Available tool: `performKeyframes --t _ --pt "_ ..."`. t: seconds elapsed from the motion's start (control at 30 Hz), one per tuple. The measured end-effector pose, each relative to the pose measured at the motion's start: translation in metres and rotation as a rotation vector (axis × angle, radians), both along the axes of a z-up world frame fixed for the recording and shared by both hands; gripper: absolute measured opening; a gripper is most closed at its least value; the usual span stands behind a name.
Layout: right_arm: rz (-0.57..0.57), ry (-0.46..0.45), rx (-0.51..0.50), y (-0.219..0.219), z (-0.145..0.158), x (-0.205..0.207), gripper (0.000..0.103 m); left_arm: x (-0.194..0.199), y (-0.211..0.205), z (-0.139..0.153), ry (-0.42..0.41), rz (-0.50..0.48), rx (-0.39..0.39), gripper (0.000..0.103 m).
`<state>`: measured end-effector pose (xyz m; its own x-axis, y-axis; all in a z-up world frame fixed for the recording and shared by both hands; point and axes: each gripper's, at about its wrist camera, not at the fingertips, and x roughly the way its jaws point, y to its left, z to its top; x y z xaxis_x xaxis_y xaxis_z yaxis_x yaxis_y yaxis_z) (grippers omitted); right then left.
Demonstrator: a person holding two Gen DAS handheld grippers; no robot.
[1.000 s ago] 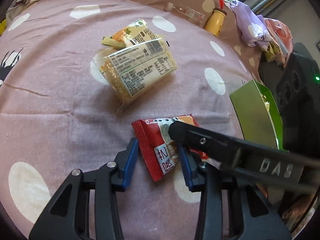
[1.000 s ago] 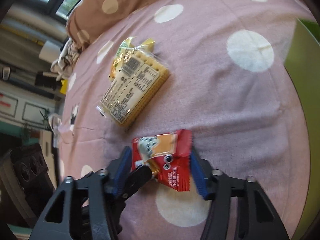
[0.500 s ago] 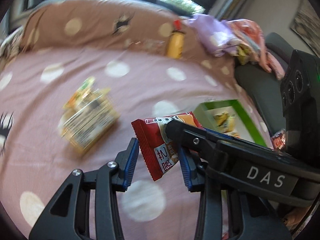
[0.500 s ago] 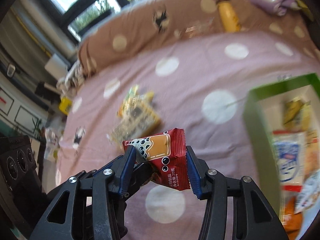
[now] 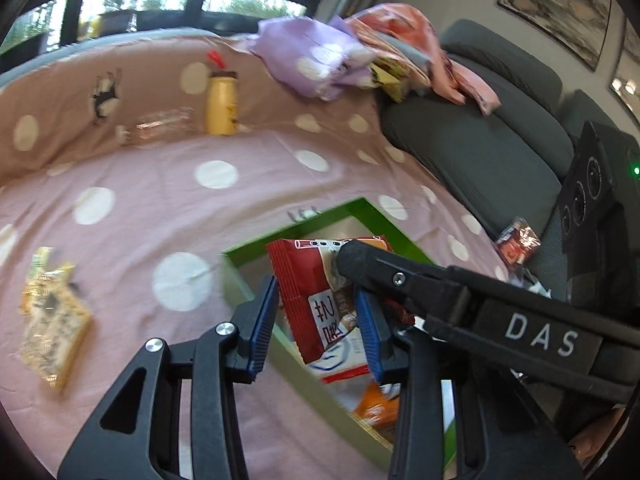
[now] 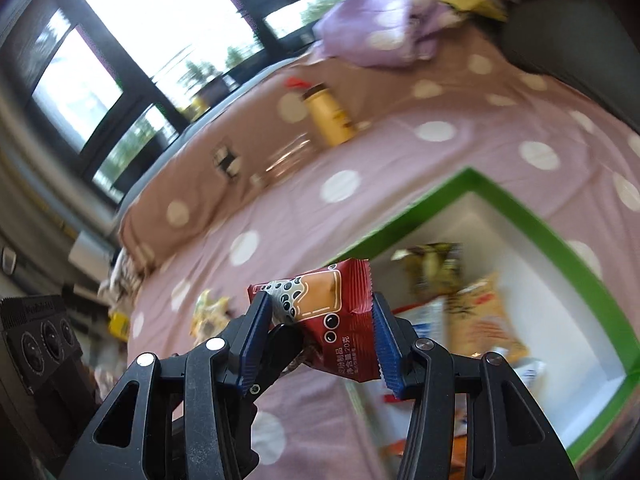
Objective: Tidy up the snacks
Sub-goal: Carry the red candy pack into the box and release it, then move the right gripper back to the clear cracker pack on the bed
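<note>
1. Pink polka-dot sheet (image 5: 132,184) covers the whole work surface, soft cloth with white spots; it runs up over a brown spotted cushion back (image 6: 192,184) under a dark-framed window (image 6: 132,32).
2. Grey ribbed sofa (image 5: 480,148) sits at the right edge, with crumpled lilac and pink fabric (image 5: 316,60) piled on its corner.
3. Green-rimmed box (image 6: 532,216), rigid, white inside, lies open on the sheet. Several crinkly snack bags are already in it, yellow and orange ones among them; blurred, labels unreadable.
4. Right gripper (image 6: 318,338): black frame, ribbed blue pads (image 6: 382,346). Clamped across the width of the red snack packet (image 6: 336,316), both pads pressing its crimped side edges. Left gripper's black finger pokes in from the lower left, touching the packet's underside.
5. Left gripper (image 5: 316,322): jaws narrow. Right pad touches the packet (image 5: 316,300); left pad shows a thin gap, so I can't tell if it is truly pinching. Right gripper's black finger lies over the packet's top.
6. Red packet: glossy foil pillow pack with serrated ends, held off the sheet, over the box's near left corner.
7. Biscuit pack (image 5: 48,320), clear wrap, flat block, lies on the sheet well left of the box.
8. Yellow bottle (image 5: 221,104) stands against the cushion, with a clear bottle (image 5: 160,128) lying beside it.
9. Small red wrapper (image 5: 518,240) lies at the sofa edge.
</note>
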<state>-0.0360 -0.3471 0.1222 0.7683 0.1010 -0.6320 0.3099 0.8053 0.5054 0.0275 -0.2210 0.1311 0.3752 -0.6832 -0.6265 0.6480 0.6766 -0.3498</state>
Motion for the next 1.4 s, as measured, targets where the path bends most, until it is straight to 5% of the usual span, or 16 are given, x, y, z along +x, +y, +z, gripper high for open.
performKeyframes --t 0.37,0.6,0.8,1.13,1.4 --pt "-0.101 0.169 0.072 -0.045 -0.034 -0.007 0.058 -0.005 -0.049 -0.029 0.105 -0.059 0.079 0.036" --pt "-0.116 0.236 0.071 -0.050 -0.047 -0.003 0.071 -0.006 -0.059 -0.043 0.160 -0.071 0.098 0.036" --pt "-0.160 0.285 0.025 -0.054 -0.052 -0.002 0.074 -0.012 -0.053 -0.038 0.118 -0.070 0.102 0.053" --pt "-0.201 0.189 -0.012 -0.051 -0.034 -0.007 0.083 -0.008 0.009 -0.016 0.036 0.062 0.073 0.076" --pt "-0.145 0.102 -0.091 -0.020 -0.016 0.003 0.085 0.003 0.113 -0.014 0.015 0.277 0.047 0.087"
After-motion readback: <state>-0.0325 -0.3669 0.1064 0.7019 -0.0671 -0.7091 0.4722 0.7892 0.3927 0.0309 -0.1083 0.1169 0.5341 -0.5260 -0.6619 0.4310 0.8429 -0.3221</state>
